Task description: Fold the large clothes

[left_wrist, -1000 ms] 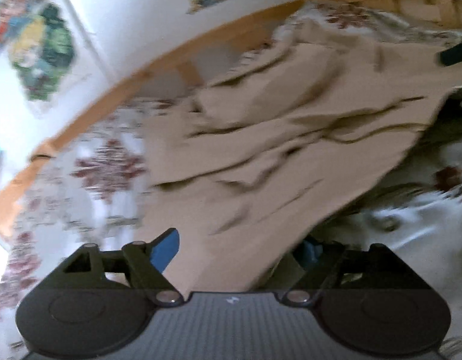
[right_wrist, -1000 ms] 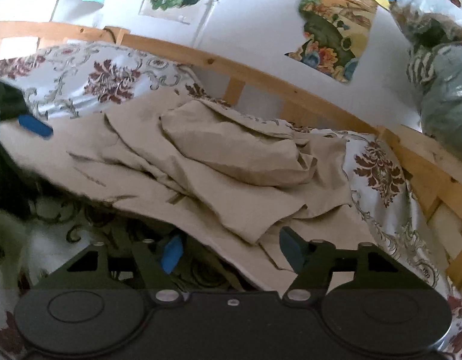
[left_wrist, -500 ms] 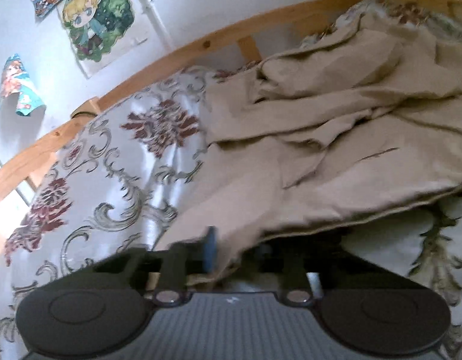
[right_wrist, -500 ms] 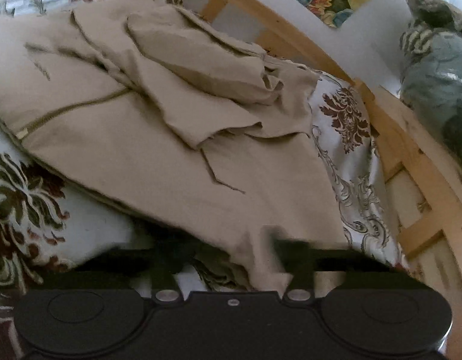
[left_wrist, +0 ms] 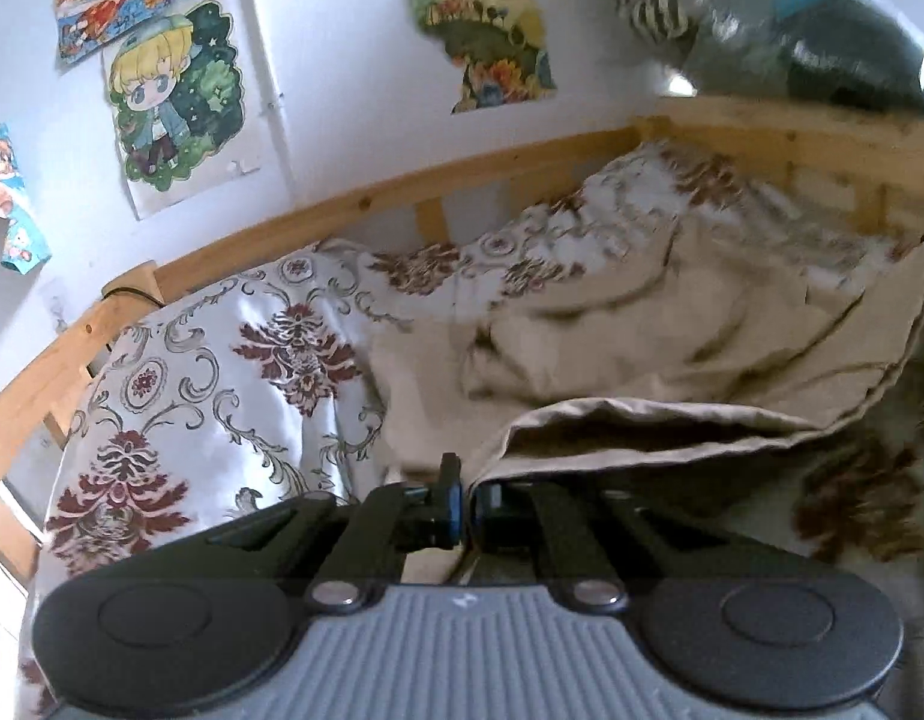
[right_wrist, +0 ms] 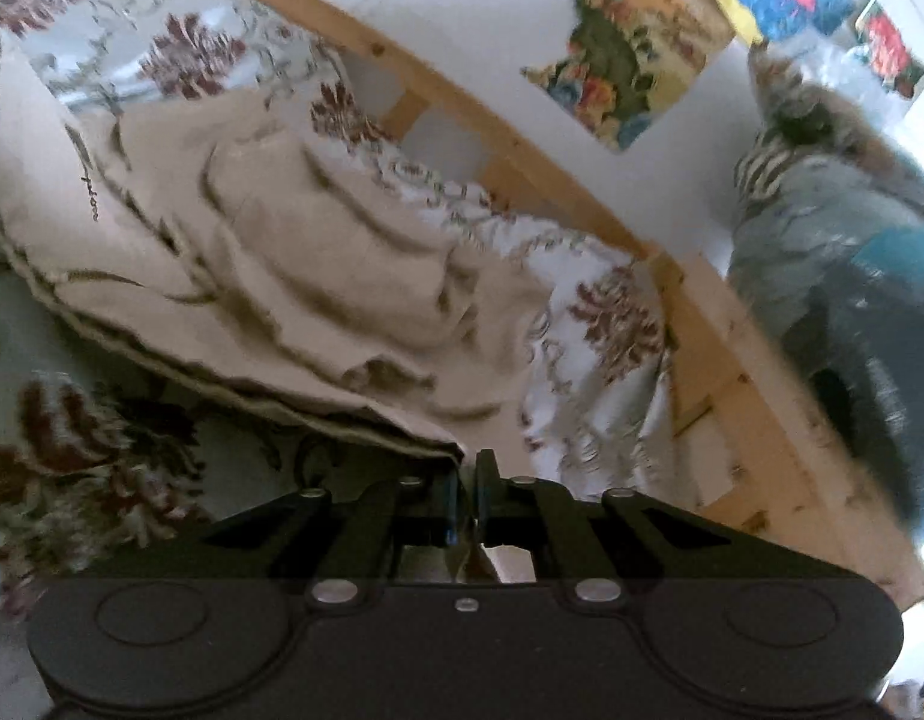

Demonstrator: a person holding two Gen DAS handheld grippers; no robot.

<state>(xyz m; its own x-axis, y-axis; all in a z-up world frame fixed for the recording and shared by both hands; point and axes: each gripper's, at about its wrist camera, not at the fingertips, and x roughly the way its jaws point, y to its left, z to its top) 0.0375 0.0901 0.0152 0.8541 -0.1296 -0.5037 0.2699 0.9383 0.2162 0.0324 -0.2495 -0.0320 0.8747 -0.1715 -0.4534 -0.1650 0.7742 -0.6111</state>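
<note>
Grippers pinch the beige garment (left_wrist: 672, 426): left gripper (left_wrist: 465, 504) and right gripper (right_wrist: 467, 495) each clamp a hem corner above the floral bedspread (left_wrist: 222, 372).

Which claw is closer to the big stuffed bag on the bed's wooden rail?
Right, probably. The right claw pinches the beige cloth's corner near the bag. The left claw holds the far corner, the bag further off.

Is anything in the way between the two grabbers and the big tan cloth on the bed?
No. The left gripper and right gripper are each already shut on the tan garment's near edge.
</note>
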